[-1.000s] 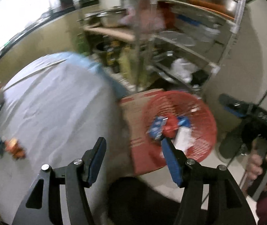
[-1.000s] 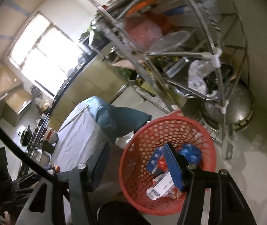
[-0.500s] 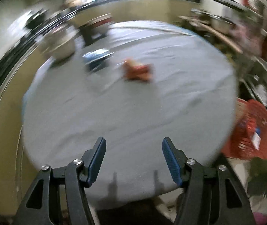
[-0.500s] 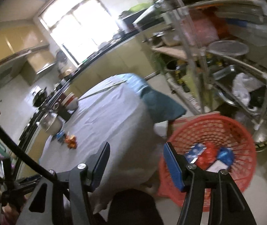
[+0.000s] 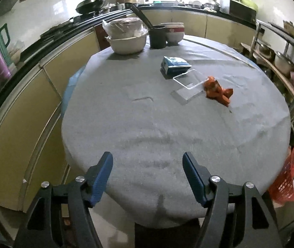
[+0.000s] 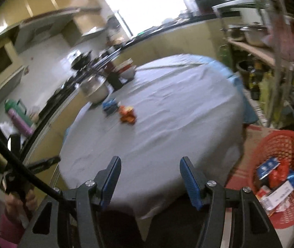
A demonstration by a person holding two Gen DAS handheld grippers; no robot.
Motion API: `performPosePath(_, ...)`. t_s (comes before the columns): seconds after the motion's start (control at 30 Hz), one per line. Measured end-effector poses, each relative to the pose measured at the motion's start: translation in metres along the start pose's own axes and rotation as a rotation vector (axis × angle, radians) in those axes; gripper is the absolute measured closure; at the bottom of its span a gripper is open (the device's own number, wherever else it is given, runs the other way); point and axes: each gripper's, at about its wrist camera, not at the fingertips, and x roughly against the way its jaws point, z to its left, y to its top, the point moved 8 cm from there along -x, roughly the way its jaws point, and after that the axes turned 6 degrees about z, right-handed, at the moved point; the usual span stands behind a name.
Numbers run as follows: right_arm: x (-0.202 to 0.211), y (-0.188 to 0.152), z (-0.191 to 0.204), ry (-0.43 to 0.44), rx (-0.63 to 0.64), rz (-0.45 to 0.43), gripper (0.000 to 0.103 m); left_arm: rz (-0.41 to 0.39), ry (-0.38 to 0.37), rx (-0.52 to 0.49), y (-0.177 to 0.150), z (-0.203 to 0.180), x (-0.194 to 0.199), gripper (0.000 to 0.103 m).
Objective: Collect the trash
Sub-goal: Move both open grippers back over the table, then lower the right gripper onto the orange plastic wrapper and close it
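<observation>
On the round table's grey cloth (image 5: 147, 124) lie a blue packet (image 5: 175, 66), a clear plastic tray (image 5: 188, 84) and a crumpled orange wrapper (image 5: 218, 91). My left gripper (image 5: 148, 165) hovers over the near edge of the table, its jaws opening with nothing between them. In the right wrist view the same blue packet (image 6: 110, 105) and orange wrapper (image 6: 128, 114) lie far off, and my right gripper (image 6: 149, 171) stands open and empty over the near table edge. The red mesh basket (image 6: 281, 186) on the floor holds several wrappers; in the left wrist view the basket (image 5: 289, 177) shows at the right edge.
White bowls (image 5: 129, 39), a dark cup (image 5: 157, 36) and a stacked bowl (image 5: 175, 33) stand at the table's far side. A metal rack (image 6: 275, 62) with pots stands right of the table. Yellow cabinets (image 5: 23, 113) curve along the left. A person's hand (image 6: 18, 198) grips the other tool.
Both grippers swung away from the red basket toward the table. The left view now faces the table's trash head-on, and its jaws stand wider than before.
</observation>
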Motion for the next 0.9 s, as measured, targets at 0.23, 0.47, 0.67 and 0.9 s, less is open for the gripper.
performPosePath(0.23,-0.032,-0.014,0.046,0.018,0.116,0.081,0.041,-0.021,0.009,-0.026,0.001,-0.006,0.004,0.032)
performPosePath(0.47,-0.070,-0.003,0.075,-0.015,0.170,0.114,0.041,-0.038,0.039,-0.011,0.006,0.005,0.006,0.032)
performPosePath(0.67,-0.103,0.005,0.095,-0.024,0.203,0.138,0.041,-0.026,0.050,0.005,0.004,0.016,0.002,0.032)
performPosePath(0.9,-0.128,0.020,0.106,-0.046,0.248,0.106,0.041,-0.023,0.061,0.015,0.010,0.018,-0.010,0.032)
